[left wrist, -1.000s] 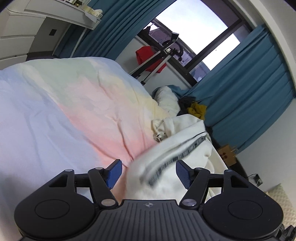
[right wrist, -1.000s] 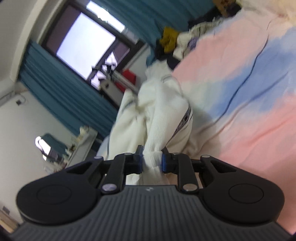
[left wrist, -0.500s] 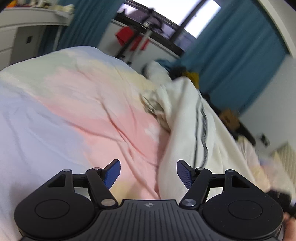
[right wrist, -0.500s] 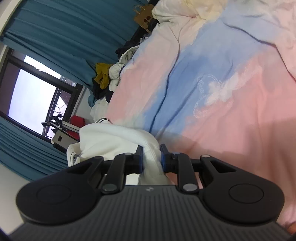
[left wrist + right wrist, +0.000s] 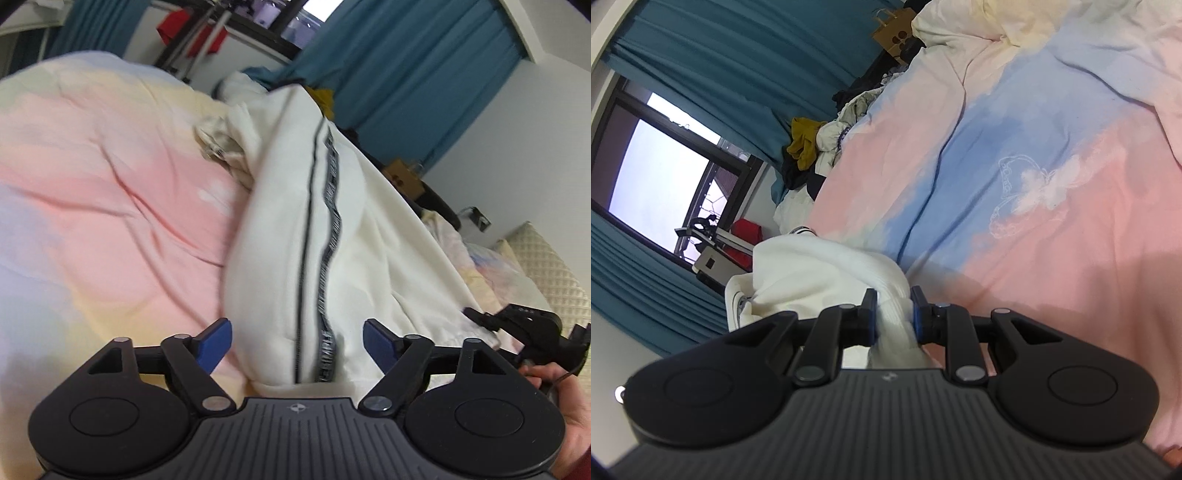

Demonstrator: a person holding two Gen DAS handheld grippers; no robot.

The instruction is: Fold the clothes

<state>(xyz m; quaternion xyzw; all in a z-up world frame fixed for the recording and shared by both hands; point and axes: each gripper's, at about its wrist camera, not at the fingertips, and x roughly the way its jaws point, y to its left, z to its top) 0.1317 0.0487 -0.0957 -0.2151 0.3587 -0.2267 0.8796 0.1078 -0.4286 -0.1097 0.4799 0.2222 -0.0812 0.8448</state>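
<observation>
Since a second ago the white garment (image 5: 332, 206) has come down from hanging bunched in the air and now drapes along the bed (image 5: 110, 192), stretched toward the lower middle of the left wrist frame. Its long axis, marked by the dark stripe (image 5: 327, 236), runs from the upper middle of that frame straight down between the jaws. The left gripper (image 5: 297, 341) has that near end between its blue pads (image 5: 214, 341), but the jaws are opening wide and the pads stand clear of the cloth. The right gripper (image 5: 893, 314) is clamped on a bunched corner of the same garment (image 5: 820, 266), at the lower middle of its own frame. I would judge that the left is the free one to regrip the near edge.
</observation>
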